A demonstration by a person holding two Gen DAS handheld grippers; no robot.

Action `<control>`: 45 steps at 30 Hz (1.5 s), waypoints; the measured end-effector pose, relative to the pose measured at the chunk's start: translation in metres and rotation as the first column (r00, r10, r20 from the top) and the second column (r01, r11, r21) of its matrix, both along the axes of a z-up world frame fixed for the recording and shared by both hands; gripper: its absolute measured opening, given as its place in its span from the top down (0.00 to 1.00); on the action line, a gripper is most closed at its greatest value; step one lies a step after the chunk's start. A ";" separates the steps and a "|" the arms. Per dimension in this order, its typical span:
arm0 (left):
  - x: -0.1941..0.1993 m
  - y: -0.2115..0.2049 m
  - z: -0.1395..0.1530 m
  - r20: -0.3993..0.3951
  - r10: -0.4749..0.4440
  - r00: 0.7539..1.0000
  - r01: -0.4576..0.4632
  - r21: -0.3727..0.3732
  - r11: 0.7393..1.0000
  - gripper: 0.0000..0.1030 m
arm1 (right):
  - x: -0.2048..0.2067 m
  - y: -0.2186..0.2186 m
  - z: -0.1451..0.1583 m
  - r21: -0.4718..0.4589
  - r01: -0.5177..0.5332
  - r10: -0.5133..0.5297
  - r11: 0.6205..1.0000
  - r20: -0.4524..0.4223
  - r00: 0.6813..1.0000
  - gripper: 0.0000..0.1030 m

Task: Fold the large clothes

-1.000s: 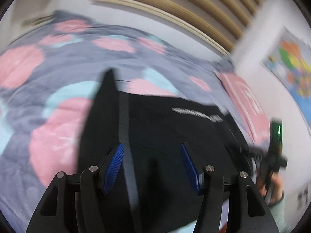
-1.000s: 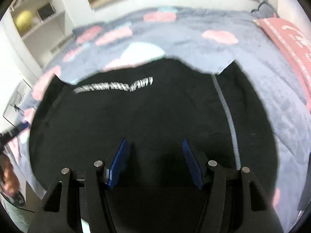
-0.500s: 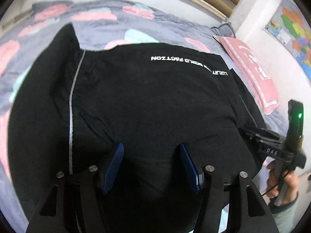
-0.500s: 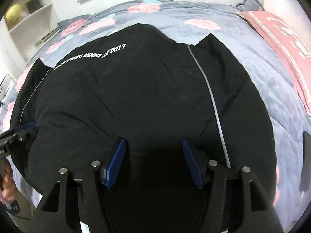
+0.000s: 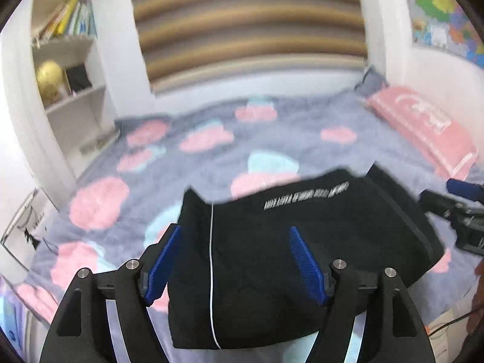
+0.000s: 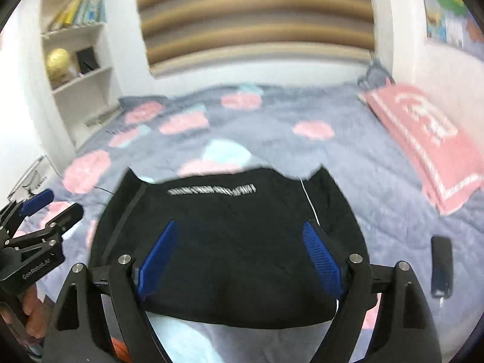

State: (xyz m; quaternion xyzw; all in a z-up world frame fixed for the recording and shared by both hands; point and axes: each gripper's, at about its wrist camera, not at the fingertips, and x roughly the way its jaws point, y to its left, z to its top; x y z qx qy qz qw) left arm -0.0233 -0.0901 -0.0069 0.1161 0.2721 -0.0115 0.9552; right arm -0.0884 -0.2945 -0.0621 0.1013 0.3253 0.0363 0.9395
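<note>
Our left tongs and right tongs hang spread and empty; the black garment lies folded lower centre on the bed. We should pinch its near corners evenly.

A: We see a grey bedspread with pink and pale-blue patches; pink pillow far right.
B: We also have a white bookshelf far left, gold globe on it, and a colourful map on the right wall. Small dark device lies near right.
</note>
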 end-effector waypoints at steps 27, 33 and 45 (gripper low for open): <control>-0.025 0.004 -0.010 -0.074 -0.010 0.997 0.003 -0.096 0.995 0.25 | -0.004 0.021 -0.028 -0.081 0.043 -0.052 0.996 -0.111 0.992 0.06; -0.018 0.005 -0.018 -0.105 -0.018 0.994 0.006 -0.112 0.994 0.25 | 0.000 0.024 -0.031 -0.087 0.040 -0.050 0.995 -0.121 0.991 0.06; -0.011 0.010 -0.025 -0.129 -0.012 0.992 -0.004 -0.124 0.992 0.25 | 0.007 0.026 -0.036 -0.105 0.025 -0.040 0.994 -0.147 0.988 0.06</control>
